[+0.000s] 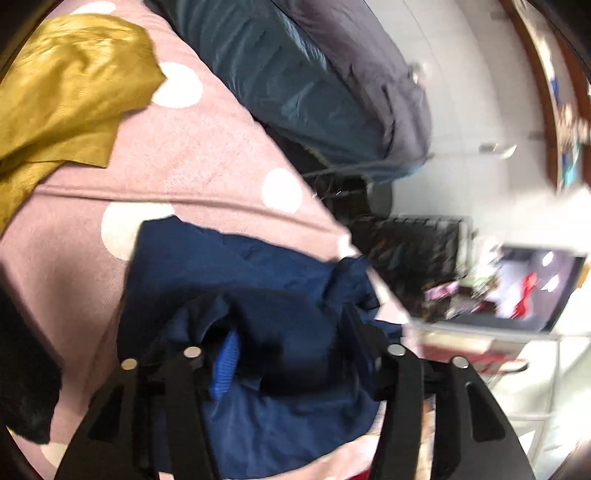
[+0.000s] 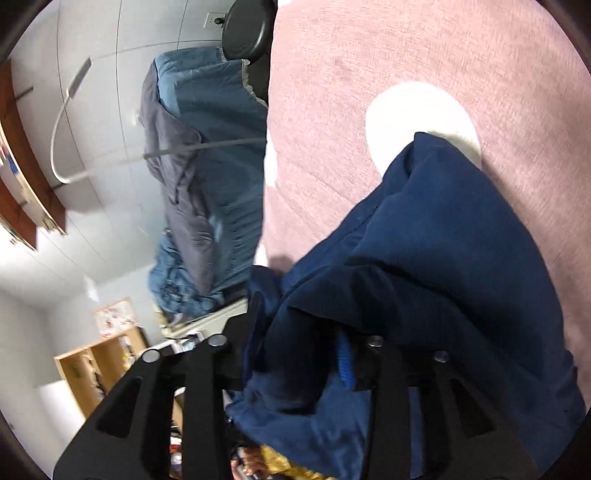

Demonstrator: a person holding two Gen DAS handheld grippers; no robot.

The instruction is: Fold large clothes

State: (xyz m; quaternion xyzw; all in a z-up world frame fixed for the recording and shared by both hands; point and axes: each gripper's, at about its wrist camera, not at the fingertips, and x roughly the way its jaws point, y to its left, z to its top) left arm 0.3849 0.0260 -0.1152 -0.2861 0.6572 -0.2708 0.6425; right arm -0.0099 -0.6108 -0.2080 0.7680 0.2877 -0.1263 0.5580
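A navy blue garment (image 1: pixel 240 273) lies crumpled on a pink blanket with white dots (image 1: pixel 184 147), close to its edge. In the left wrist view my left gripper (image 1: pixel 288 332) stands open. Navy cloth bunches loosely between its black fingers and a blue ribbed pad (image 1: pixel 225 365) shows bare. In the right wrist view the same navy garment (image 2: pixel 443 240) drapes over my right gripper (image 2: pixel 299 325). Its jaws are apart, folds sit between them, and part of a blue pad (image 2: pixel 345 362) is uncovered. The fingertips of both are partly hidden by cloth.
A mustard-yellow garment (image 1: pixel 66 92) lies bunched on the blanket's far side, and a black cloth (image 1: pixel 22 369) at its left edge. A teal and grey duvet (image 2: pixel 207 166) is heaped beyond the blanket's edge. A lit screen (image 1: pixel 535 288), a wooden shelf (image 2: pixel 99 365) and a black chair back (image 2: pixel 247 29) stand around.
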